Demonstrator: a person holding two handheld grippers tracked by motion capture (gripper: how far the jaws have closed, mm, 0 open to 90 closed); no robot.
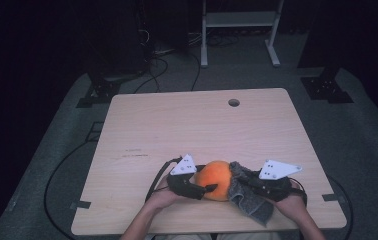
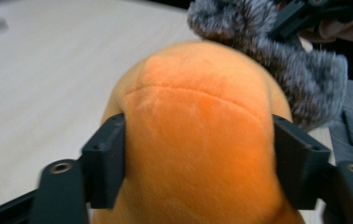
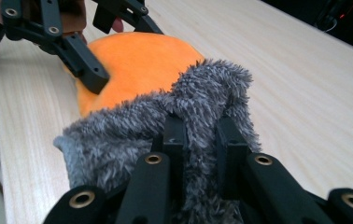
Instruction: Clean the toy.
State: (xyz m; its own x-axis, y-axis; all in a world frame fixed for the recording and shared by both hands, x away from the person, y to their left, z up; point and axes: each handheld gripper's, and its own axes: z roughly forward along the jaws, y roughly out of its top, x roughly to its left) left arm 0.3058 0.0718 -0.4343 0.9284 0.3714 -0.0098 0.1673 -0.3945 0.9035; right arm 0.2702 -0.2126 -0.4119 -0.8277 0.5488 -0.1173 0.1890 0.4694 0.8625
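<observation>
Orange plush ball (image 1: 216, 179), lower centre: my left gripper (image 2: 198, 158) clamps it; right gripper (image 3: 201, 140) pinches grey cloth (image 3: 132, 140) against it. Wiping seemingly underway, unfinished.

From the left gripper view I lose the lower part of the orange plush (image 2: 198, 140) past the bottom edge of the frame, and the worktop (image 2: 39, 70) at upper left is blurred. In the right gripper view the grey fuzzy cloth (image 3: 165, 126) covers the near side of the plush and buries the tips of the right tongs (image 3: 201, 135), so I cannot see how much cloth lies between them. In the high view, my forearms are cut off at the bottom edge, and the faint print on the worktop left of centre is too small to read.
</observation>
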